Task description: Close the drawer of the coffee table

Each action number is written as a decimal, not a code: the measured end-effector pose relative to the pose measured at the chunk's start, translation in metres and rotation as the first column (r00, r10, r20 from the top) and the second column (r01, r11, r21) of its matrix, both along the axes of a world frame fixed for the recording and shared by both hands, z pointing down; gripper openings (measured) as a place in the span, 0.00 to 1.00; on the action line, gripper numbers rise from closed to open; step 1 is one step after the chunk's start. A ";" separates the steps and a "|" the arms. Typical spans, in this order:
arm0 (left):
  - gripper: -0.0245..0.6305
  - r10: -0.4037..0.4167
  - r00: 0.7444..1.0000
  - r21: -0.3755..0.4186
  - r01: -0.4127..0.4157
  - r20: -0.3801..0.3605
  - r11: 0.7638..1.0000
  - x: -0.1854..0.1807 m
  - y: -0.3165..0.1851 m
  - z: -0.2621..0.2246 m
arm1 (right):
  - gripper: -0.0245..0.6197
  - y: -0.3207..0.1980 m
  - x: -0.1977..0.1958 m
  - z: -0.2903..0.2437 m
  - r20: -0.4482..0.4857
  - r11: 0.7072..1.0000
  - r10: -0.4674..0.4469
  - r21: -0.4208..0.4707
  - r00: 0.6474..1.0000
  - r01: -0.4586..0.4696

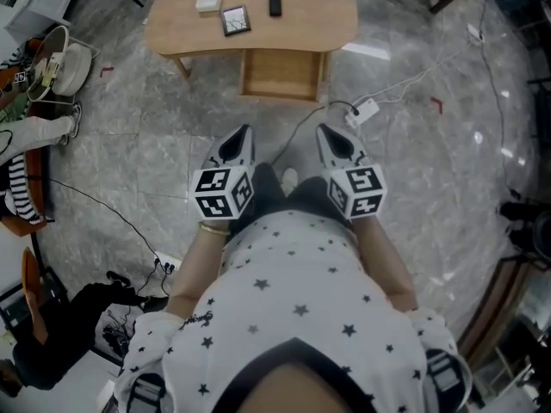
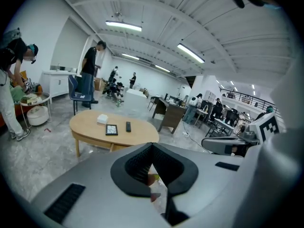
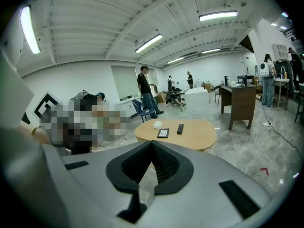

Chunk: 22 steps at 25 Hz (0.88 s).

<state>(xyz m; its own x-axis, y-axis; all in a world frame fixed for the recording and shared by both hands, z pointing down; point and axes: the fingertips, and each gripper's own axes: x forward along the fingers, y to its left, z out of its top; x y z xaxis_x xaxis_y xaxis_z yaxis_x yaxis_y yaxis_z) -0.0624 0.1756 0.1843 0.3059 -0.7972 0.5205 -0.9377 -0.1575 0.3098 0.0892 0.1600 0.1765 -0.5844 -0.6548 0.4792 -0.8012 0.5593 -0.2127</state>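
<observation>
Coffee table (image 1: 318, 24): light wood, oval top, stands on grey marbled floor (image 1: 129, 153). On top, toward left half: white box (image 1: 208, 3), dark-framed square panel (image 1: 235, 21) just beside it, black remote (image 1: 275, 0) near both. Drawer (image 1: 280, 74) under top stands pulled out (open end toward camera in head view). On floor near table: white adapter (image 1: 363, 110), white cable (image 1: 422, 74), red tape mark (image 1: 436, 104).

On your light tan oval wooden coffee table (image 1: 327, 15) sit a small white box (image 1: 208, 3) and a slim black remote (image 1: 275, 0); grey marbled floor (image 1: 430, 170) surrounds it.
</observation>
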 end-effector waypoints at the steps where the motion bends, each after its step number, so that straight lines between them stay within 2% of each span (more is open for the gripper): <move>1: 0.05 0.000 1.000 -0.004 0.000 0.001 1.000 0.000 0.000 0.002 | 0.05 -0.001 0.003 0.002 -0.002 1.000 0.005 -0.005 1.000 -0.005; 10: 0.05 -0.009 1.000 -0.046 0.009 -0.004 0.999 0.002 -0.006 0.018 | 0.05 -0.009 0.020 0.013 -0.029 0.999 0.032 -0.016 0.999 -0.032; 22: 0.05 -0.007 0.997 -0.117 0.016 0.073 0.993 -0.025 -0.060 0.070 | 0.05 -0.046 0.036 0.053 -0.071 0.993 0.092 -0.068 0.993 -0.097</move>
<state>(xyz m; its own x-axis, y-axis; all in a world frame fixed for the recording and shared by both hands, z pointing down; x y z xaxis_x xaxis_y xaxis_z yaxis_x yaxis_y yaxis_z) -0.0871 0.1153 0.2545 0.2552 -0.7327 0.6309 -0.9598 -0.1135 0.2566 0.1251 0.1138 0.2299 -0.4860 -0.6683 0.5632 -0.8637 0.4658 -0.1925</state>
